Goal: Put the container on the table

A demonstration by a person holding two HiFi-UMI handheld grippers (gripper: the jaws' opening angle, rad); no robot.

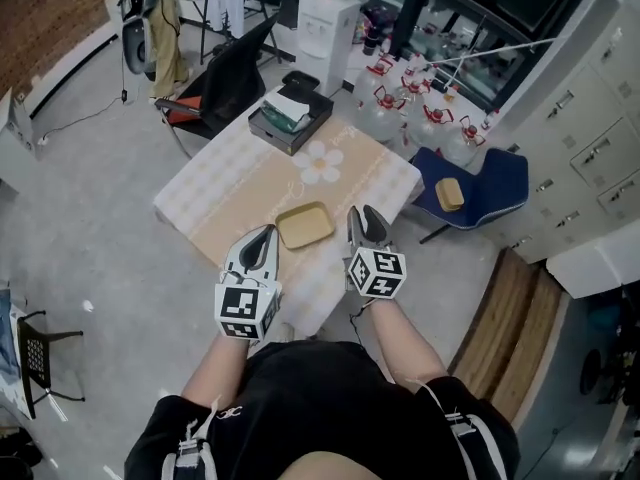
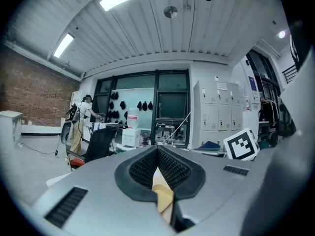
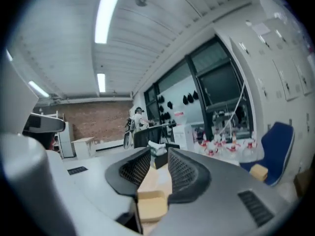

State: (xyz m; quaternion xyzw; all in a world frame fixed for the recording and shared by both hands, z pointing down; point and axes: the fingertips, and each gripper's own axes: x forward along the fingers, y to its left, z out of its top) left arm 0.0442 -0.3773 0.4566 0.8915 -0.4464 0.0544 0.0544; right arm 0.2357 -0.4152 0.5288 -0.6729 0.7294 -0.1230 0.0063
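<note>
Container (image 1: 305, 225), shallow, yellow and rectangular, lies flat on the worktop (image 1: 225, 190), close to the worktop's near edge, with no pad on it. A pale patterned cloth covers the worktop, and a white flower print (image 1: 322, 163) sits toward the worktop's far side. On the worktop's far corner stands a black box (image 1: 291, 118) with folded items inside.

The left tool (image 1: 267, 232) hangs over the worktop's near edge, just left of the container. In the left gripper view the left tool (image 2: 157, 150) has its jaws together at the tips with nothing caught between them. The container (image 2: 164, 195) shows below through the slot behind the tips.

The right tool (image 1: 366, 215) hangs over the same edge of the worktop, just right of the container. In the right gripper view the right tool (image 3: 159, 154) has its jaws apart and empty. The worktop and the container (image 3: 151, 203) show beneath the gap.

Off the worktop's right side stands a blue chair (image 1: 480, 183) with a tan block (image 1: 450, 194) on its seat. Beyond the worktop's far side are a black office chair (image 1: 215, 83), a white water dispenser (image 1: 328, 23) and a cluster of clear water bottles (image 1: 425, 108) with red caps. Pale lockers (image 1: 585, 138) stand further off to the worktop's right.
</note>
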